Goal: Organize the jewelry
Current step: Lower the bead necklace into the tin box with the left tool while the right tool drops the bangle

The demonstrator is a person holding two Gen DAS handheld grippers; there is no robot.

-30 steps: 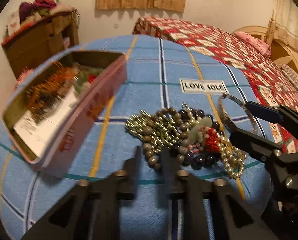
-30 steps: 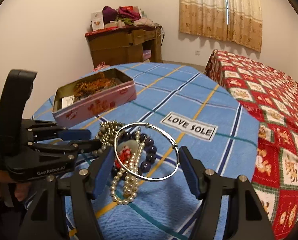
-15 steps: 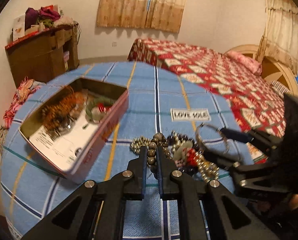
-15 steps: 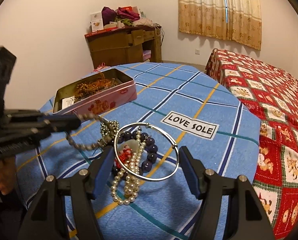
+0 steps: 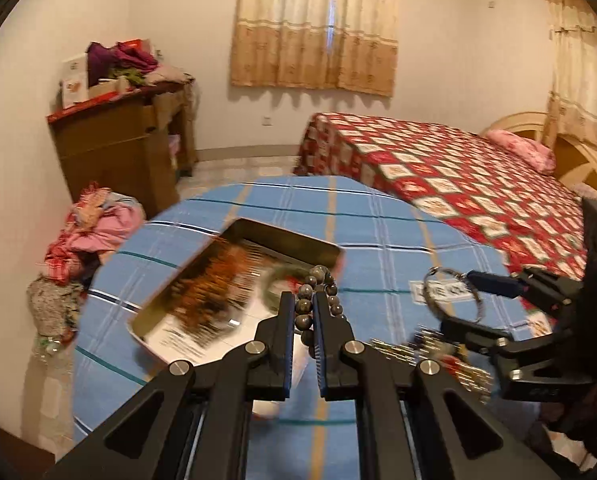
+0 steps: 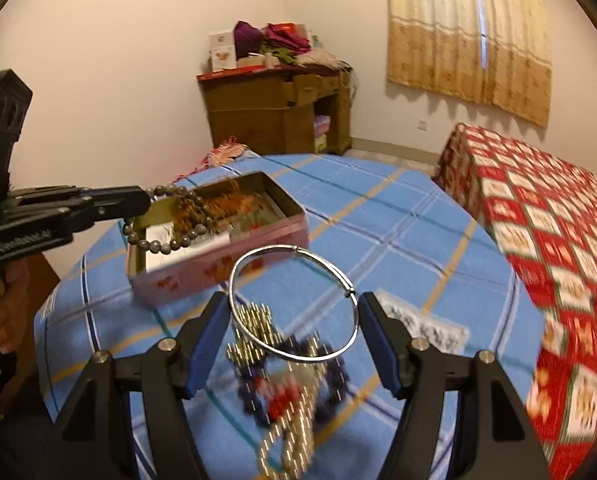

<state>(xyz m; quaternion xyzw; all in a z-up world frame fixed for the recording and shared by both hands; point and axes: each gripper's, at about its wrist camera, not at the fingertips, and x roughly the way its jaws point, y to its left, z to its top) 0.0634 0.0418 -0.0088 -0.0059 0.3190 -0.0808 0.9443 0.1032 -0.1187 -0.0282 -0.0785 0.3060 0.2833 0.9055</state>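
My left gripper (image 5: 301, 312) is shut on a grey-brown bead bracelet (image 5: 318, 280) and holds it in the air over the open pink tin (image 5: 234, 292); the bracelet (image 6: 166, 216) hangs above the tin (image 6: 218, 256) in the right wrist view too. The tin holds orange beads and a paper card. My right gripper (image 6: 294, 320) is shut on a thin silver bangle (image 6: 294, 304), held flat above a pile of pearl, dark bead and gold chain jewelry (image 6: 290, 384) on the blue checked tablecloth (image 6: 398, 232). The right gripper also shows in the left wrist view (image 5: 458, 300).
A "LOVE SOLE" label (image 6: 422, 320) lies on the cloth right of the pile. A bed with a red quilt (image 6: 546, 216) stands to the right, a wooden cabinet (image 6: 274, 112) at the back. A heap of clothes (image 5: 82, 240) lies beyond the table's left edge.
My left gripper has lifted the bead bracelet off the pile and carried it left, up over the tin. My right gripper still holds the bangle and has shifted slightly toward the tin.
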